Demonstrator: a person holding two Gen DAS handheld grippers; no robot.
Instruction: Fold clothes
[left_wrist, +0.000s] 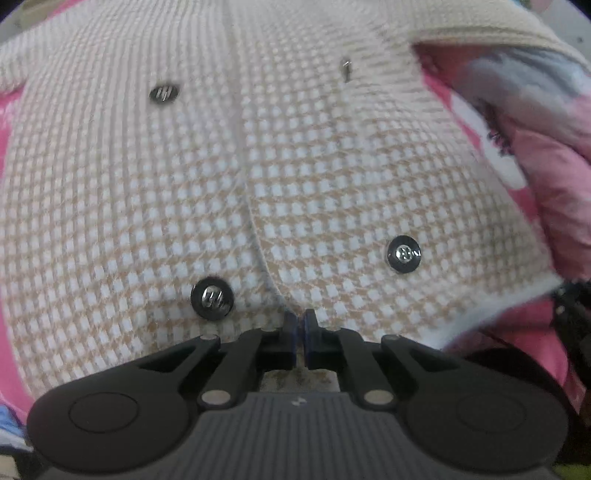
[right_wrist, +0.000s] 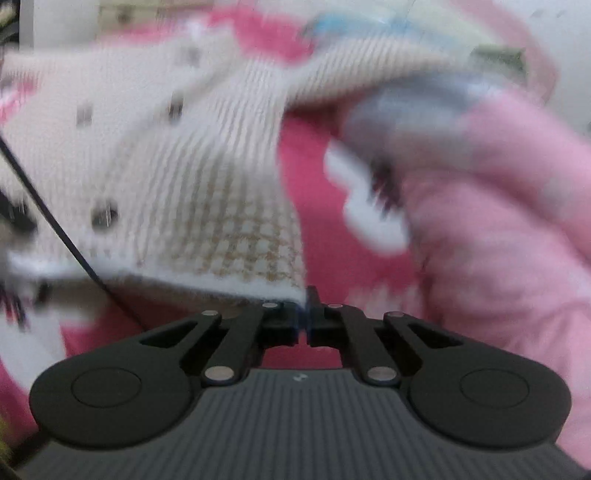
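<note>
Over the pink bedspread (right_wrist: 314, 206), the checked cardigan (left_wrist: 258, 184) hangs by its hem, which the left gripper (left_wrist: 300, 325) pinches near a button (left_wrist: 212, 298) while the right gripper (right_wrist: 306, 306) pinches a corner. Both bites look shallow, so the knit could slip free. A crumpled pink garment (right_wrist: 498, 221) lies just beside it and might snag the fold.

No words, numbers or brand names can be read in either view; a small pale emblem (left_wrist: 297, 401) sits on each hand-held gripper's ribbed grey body, too small to make out.
</note>
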